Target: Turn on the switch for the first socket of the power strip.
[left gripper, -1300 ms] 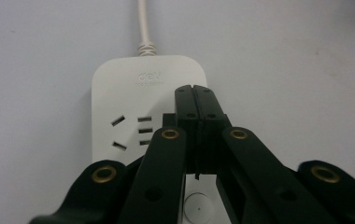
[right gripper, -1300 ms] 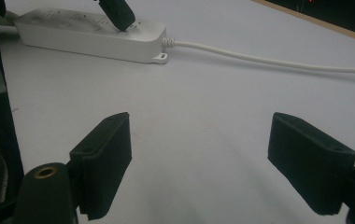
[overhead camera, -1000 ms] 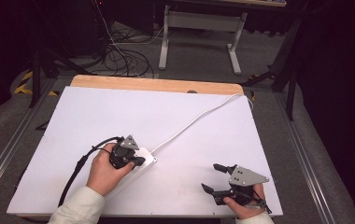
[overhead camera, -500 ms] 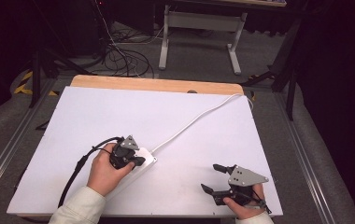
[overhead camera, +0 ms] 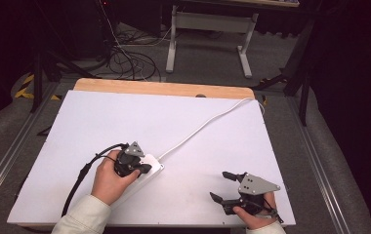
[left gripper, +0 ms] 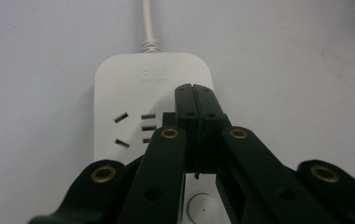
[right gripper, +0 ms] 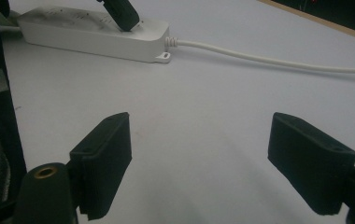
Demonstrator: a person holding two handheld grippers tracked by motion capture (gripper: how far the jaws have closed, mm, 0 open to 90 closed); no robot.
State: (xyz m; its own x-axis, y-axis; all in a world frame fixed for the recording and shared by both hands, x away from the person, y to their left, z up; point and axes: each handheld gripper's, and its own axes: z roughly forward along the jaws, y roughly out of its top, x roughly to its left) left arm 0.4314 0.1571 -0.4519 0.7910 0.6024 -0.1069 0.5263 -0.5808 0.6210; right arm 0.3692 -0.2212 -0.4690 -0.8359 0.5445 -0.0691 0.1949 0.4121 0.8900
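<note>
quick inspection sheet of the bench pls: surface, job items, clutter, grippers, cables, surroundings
Surface: white board on a wooden table, flat and bare apart from the items below.
Job's things: white power strip lying flat, sockets up, round button near the camera end.
Clutter: nothing seen.
Grippers: left gripper shut, tips resting over the strip's top face; right gripper open, holding nothing, apart from the strip.
Cables: strip's white cord runs to the board's far right corner; black gripper cable trails off the near left.
Surroundings: grey floor, loose floor cables, white stand legs behind.
</note>
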